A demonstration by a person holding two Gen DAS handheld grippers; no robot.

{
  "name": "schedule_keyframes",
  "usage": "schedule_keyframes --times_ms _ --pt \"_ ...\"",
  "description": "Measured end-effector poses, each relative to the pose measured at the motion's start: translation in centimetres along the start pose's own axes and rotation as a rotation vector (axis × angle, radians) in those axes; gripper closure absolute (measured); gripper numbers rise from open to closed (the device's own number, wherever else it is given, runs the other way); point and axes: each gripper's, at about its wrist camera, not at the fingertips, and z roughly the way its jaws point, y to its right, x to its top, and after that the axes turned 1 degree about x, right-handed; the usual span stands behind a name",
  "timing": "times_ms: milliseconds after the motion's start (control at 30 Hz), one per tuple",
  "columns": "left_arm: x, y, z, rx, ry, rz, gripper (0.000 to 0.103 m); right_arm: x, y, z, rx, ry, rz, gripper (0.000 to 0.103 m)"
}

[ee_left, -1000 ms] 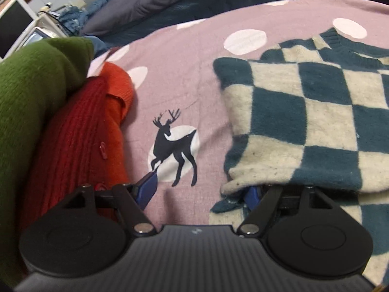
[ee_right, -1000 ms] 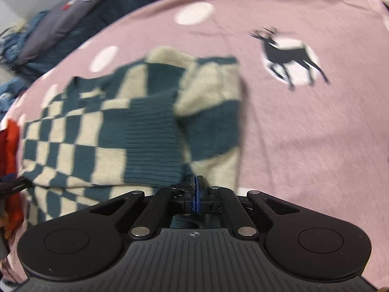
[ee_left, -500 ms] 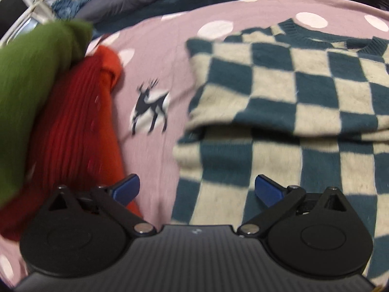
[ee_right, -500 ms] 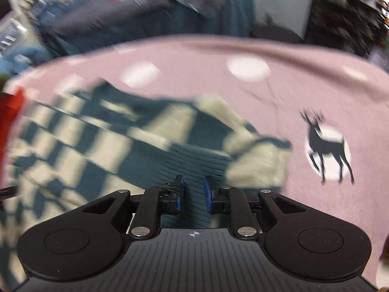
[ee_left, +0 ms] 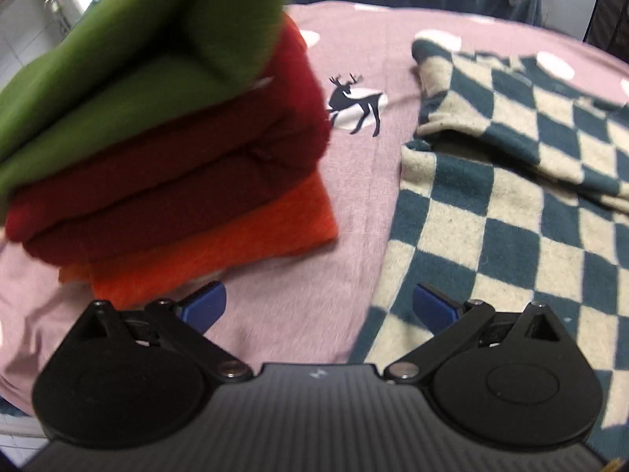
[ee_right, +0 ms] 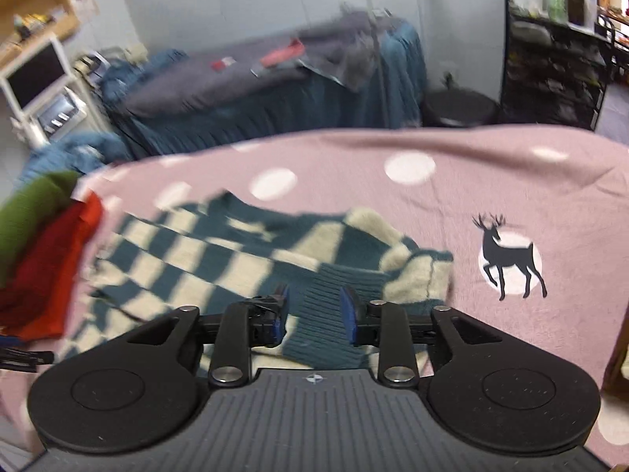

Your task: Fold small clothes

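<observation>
The checked sweater [ee_left: 523, 212] lay partly folded on the pink deer-print cover [ee_left: 354, 39], just beside a stack of folded knits [ee_left: 169, 157]. My left hand-held gripper [ee_left: 318, 306] stood wide and empty; my right hand-held gripper [ee_right: 314, 308] had just been opening, its pads clear of the ribbed cuff [ee_right: 334, 314] below. The knit looked soft, thick and floppy, so I judged a doubled edge or the ribbing the best hold.

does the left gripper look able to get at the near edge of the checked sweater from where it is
Probably yes. The left gripper is wide open and empty, the checked sweater edge lies flat beside its right finger, and nothing covers it; the folded stack sits off to the left.
</observation>
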Motion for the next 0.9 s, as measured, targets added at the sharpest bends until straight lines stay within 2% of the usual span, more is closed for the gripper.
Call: schedule_keyframes --times_ms 100,167,333,433,533,633,733,800,900 --pt "-1.3 -1.4 -1.0 -0.103 0.059 0.003 0.0 -0.3 -0.8 -2.3 0.11 -0.014 -0.019 0.034" --pt "-1.8 -1.6 -1.2 -0.136 0.051 0.049 0.0 -1.2 -1.5 -3.3 0.176 -0.057 -0.027 0.034" --pt "-2.8 -1.2 -1.2 -0.154 -0.024 0.168 0.0 -5.4 -3.0 -5.5 0.283 -0.195 -0.031 0.035" --pt "-3.5 -1.6 -0.5 -0.171 -0.095 0.164 0.0 -9.2 -3.0 -6.1 0.262 -0.293 -0.014 0.035" --pt "-4.9 -2.5 -0.6 -0.211 -0.123 0.139 0.0 -12.8 -2.4 -5.9 0.227 -0.403 0.059 0.036" --pt "-6.0 -3.3 -1.0 -0.253 -0.127 0.125 0.0 -15.7 -2.0 -6.6 0.22 -0.448 0.153 0.036" --pt "-6.8 -3.4 -1.3 -0.272 -0.128 0.157 0.002 -17.4 -2.1 -6.8 0.216 -0.469 0.211 0.035" --pt "-7.0 -3.2 -1.4 -0.28 -0.135 0.184 0.01 -18.3 -2.3 -6.6 0.207 -0.485 0.24 0.035" --pt "-7.0 -2.8 -1.7 -0.294 -0.132 0.215 0.017 -18.9 -2.8 -6.2 0.205 -0.52 0.258 0.035"
